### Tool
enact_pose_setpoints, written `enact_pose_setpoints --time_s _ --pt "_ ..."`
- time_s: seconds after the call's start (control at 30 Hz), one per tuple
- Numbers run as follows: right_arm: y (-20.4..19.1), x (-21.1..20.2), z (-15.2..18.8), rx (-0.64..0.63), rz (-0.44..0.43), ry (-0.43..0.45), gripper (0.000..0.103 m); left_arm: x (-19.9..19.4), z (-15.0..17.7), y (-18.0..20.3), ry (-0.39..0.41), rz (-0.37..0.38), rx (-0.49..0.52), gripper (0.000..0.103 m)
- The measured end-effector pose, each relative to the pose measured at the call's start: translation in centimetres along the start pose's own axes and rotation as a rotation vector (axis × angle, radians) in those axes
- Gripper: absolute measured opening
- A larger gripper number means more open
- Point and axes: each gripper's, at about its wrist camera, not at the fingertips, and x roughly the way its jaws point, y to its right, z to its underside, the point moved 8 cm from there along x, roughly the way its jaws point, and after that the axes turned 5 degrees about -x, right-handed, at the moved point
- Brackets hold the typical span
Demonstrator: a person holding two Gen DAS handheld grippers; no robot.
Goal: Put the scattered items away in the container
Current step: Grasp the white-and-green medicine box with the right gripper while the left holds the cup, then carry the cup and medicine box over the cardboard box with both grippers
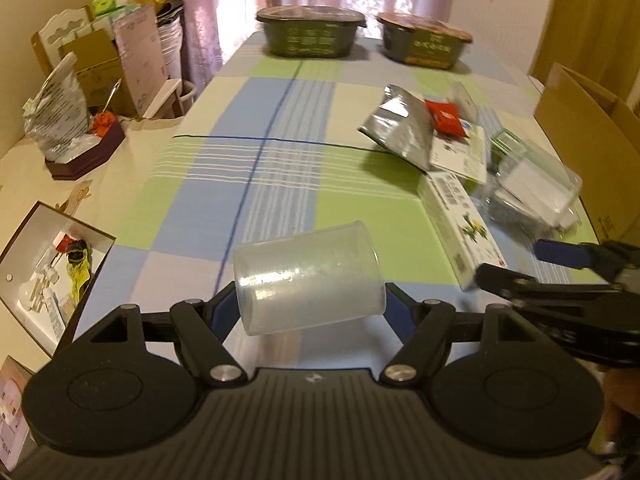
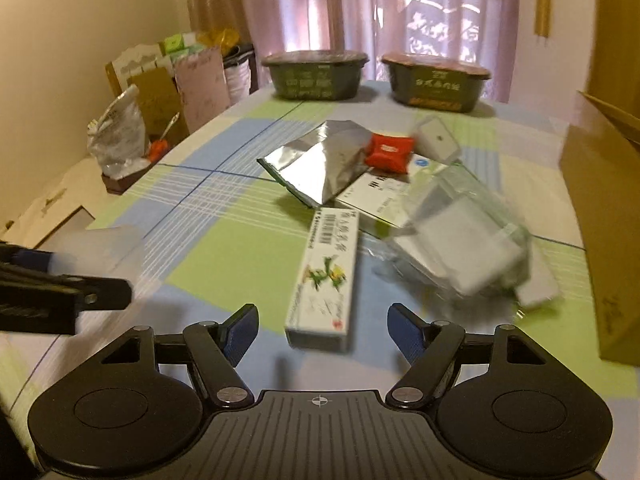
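My left gripper (image 1: 312, 312) is shut on a translucent plastic cup (image 1: 308, 276), held tilted on its side just above the checked tablecloth (image 1: 248, 184). My right gripper (image 2: 322, 336) is open, and the near end of a long white box (image 2: 324, 272) lies between its fingertips, untouched. Behind that box lie a silver foil pouch (image 2: 320, 164), a red packet (image 2: 388, 152), a flat white box (image 2: 380, 196) and a clear plastic package (image 2: 464, 240). An open cardboard box (image 2: 600, 200) stands at the table's right edge.
Two dark green lidded bowls (image 1: 310, 36) (image 1: 424, 42) stand at the far end of the table. Off the left edge are a brown tray with a crumpled bag (image 1: 60, 128) and an open white box of small items (image 1: 52, 272). Curtains hang behind.
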Motion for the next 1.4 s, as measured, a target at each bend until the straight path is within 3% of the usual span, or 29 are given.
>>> enact_pose_setpoints --time_s 0.17,0.27,0.4,0.5,0.57,1.03,1.4 --pt "-0.3 2.7 -1.3 0.001 0.035 -0.016 0.078 0.0 -0.3 -1.1 0.003 0.003 -0.027 0.071" --pt "0.0 4.1 -1.7 0.002 0.073 -0.042 0.064 0.2 -0.2 -1.2 -0.001 0.016 -0.031 0.071" --pt "0.3 5.1 -1.6 0.006 0.091 -0.058 0.063 0.6 0.1 -0.8 -0.007 0.038 -0.030 0.071" --pt "0.5 5.2 -1.1 0.000 0.086 -0.071 0.042 0.7 0.3 -0.3 -0.005 0.056 -0.021 0.071" --pt "0.7 4.6 -0.7 0.001 0.075 -0.077 0.041 0.8 0.4 0.1 -0.010 0.071 -0.019 0.071" --pt "3.9 -6.0 5.1 0.124 0.095 -0.095 0.041 -1.4 2.6 5.8 -0.032 0.152 0.085 0.071" --pt "10.6 -15.4 1.7 0.180 0.212 0.049 0.041 -5.1 0.9 14.7 0.008 0.276 0.226 0.071"
